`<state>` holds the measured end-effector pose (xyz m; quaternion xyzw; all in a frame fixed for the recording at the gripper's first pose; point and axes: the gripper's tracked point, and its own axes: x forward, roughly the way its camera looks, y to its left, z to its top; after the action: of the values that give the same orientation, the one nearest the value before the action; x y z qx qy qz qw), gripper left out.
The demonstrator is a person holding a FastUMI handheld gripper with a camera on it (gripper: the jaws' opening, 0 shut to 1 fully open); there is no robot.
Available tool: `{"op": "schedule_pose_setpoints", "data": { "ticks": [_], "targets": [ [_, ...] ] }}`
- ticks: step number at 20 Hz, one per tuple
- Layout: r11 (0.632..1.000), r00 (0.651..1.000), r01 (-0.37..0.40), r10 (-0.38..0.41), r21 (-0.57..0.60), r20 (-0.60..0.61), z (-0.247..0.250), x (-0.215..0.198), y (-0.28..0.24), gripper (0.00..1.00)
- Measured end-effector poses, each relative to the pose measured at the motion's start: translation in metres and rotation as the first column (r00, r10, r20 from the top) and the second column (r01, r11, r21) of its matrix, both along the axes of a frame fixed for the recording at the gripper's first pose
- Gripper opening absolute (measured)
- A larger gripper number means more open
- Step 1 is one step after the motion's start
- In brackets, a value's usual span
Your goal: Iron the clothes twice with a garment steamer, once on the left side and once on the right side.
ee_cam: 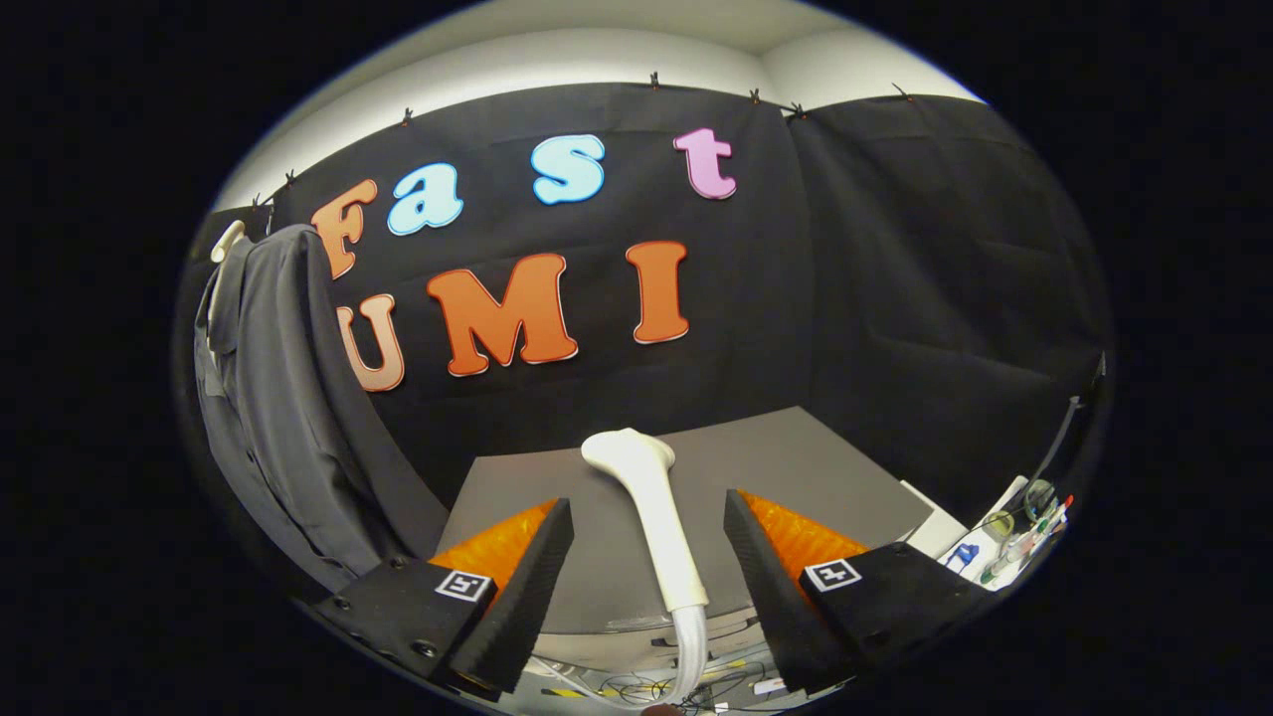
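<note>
Over at nine o'clock from the gripper (648, 542), a dark grey garment (273, 398) hangs on a pale hanger (227, 242) against the black cloth wall (895, 298), its folds falling down toward the near corner of the table (796, 467). It sits well apart from the fingers and is not touched by anything held.

Moving toward the centre, the left finger (532, 582) stands open, its inner face turned toward the middle. Between the two fingers, at twelve o'clock from their midpoint, lies the white garment steamer (656, 517): its rounded head points away toward the wall at about eleven o'clock, its handle runs back toward the camera, and a pale ribbed hose (689, 646) leaves its near end at six o'clock. The steamer rests on the grey table top. A clear gap shows on each side of the handle, so the jaws are spread wide and neither finger presses on it.

Beyond it, at three o'clock, the right finger (761, 577) mirrors the left. Farther out at about four o'clock, past the table's edge, sits a cluster of small items (1014, 537), too small to tell apart, with some loose wires (636, 686) below the table's near edge.
</note>
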<state>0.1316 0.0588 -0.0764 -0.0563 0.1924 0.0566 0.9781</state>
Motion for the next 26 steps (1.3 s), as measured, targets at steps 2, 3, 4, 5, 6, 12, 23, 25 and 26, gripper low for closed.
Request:
{"op": "schedule_pose_setpoints", "data": {
  "ticks": [2,3,4,5,6,12,23,25,26],
  "targets": [
    [1.0,0.998,0.017,-0.018,-0.008,-0.068,-0.023,0.021,-0.004,0.99],
    [1.0,0.995,0.024,-0.025,-0.011,-0.097,-0.034,0.031,-0.006,0.99],
    [1.0,0.992,0.027,-0.029,-0.013,-0.126,-0.044,0.041,-0.006,0.99],
    [0.999,0.988,0.03,-0.032,-0.013,-0.152,-0.053,0.049,-0.007,0.99],
    [0.999,0.983,0.034,-0.036,-0.015,-0.178,-0.062,0.057,-0.009,0.99],
    [0.999,0.957,0.052,-0.047,0.01,-0.286,-0.097,0.095,-0.014,0.98],
    [0.999,0.931,0.04,-0.025,0.034,-0.365,-0.121,0.114,-0.011,0.59],
    [0.999,0.934,0.044,-0.03,0.029,-0.357,-0.119,0.114,-0.013,0.57],
    [0.998,0.937,0.053,-0.042,0.023,-0.347,-0.118,0.114,-0.016,0.56]
  ]
}}
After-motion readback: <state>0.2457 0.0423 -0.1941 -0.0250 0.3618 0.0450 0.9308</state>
